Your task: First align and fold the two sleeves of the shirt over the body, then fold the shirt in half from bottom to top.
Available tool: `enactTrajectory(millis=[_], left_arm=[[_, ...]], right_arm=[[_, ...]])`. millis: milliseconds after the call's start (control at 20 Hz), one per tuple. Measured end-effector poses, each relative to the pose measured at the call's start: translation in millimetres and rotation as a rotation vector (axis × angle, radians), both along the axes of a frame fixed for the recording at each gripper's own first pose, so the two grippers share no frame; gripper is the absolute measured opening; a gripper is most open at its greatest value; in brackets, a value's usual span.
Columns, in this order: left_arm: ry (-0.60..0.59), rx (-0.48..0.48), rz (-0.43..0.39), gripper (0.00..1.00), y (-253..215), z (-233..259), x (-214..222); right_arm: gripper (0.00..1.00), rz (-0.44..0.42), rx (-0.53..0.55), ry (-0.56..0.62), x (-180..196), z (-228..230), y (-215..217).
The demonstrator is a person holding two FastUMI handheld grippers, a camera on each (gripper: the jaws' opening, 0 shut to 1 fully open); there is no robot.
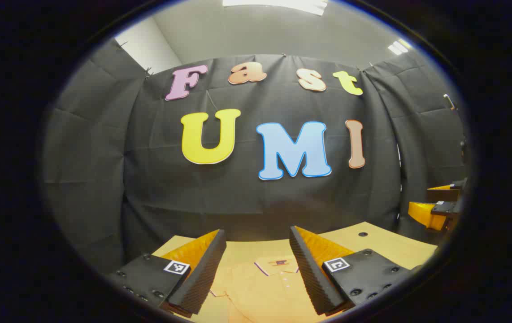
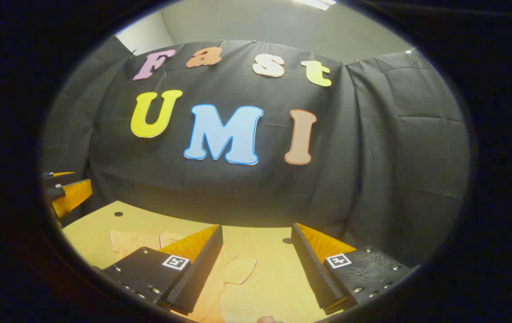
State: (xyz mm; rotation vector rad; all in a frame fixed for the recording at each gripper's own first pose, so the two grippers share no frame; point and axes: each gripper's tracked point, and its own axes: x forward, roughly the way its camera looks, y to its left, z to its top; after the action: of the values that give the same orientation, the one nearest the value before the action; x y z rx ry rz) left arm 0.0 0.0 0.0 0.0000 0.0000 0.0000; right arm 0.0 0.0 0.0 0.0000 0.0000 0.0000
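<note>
Both hand-held grippers, left and right, gape over the orange shirt, seemingly flat, collar up.

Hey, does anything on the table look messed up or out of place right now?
Nothing stands out. The shirt lies flat on the table, collar toward the booth wall, sleeves not yet folded. The left gripper and right gripper hang above it, jaws open and holding nothing.

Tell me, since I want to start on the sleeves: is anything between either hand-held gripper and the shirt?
Nothing visible is. The left hand-held gripper is open above the shirt near its collar; the right hand-held gripper is open above a sleeve. The shirt lies alone on the table.
</note>
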Motion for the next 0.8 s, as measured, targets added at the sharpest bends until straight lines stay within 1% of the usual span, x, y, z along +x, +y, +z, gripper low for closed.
enactTrajectory(millis=[50,100,150,200,350,450,600,800], left_arm=[[0.005,0.0,0.003,0.94,2,-4,1],[0.017,0.006,0.017,0.94,6,-10,3],[0.022,0.013,0.04,0.92,12,-12,6],[0.021,0.014,0.052,0.94,16,-11,7],[0.002,0.0,0.074,0.94,19,-9,16],[0.011,0.011,0.087,0.94,23,-12,20],[0.008,0.012,0.084,0.94,21,-11,24],[0.002,0.012,0.085,0.94,19,-8,24]], right_arm=[[0.95,0.011,0.002,0.003,1,0,4],[0.94,0.031,0.004,0.006,0,1,9],[0.95,0.048,0.001,0.014,2,-1,13],[0.95,0.059,-0.008,0.024,4,-3,14],[0.95,0.08,-0.023,0.032,10,-4,17],[0.94,0.096,-0.028,0.055,14,-7,18],[0.95,0.092,-0.022,0.046,20,-3,16],[0.95,0.112,-0.009,0.059,24,-5,21]])
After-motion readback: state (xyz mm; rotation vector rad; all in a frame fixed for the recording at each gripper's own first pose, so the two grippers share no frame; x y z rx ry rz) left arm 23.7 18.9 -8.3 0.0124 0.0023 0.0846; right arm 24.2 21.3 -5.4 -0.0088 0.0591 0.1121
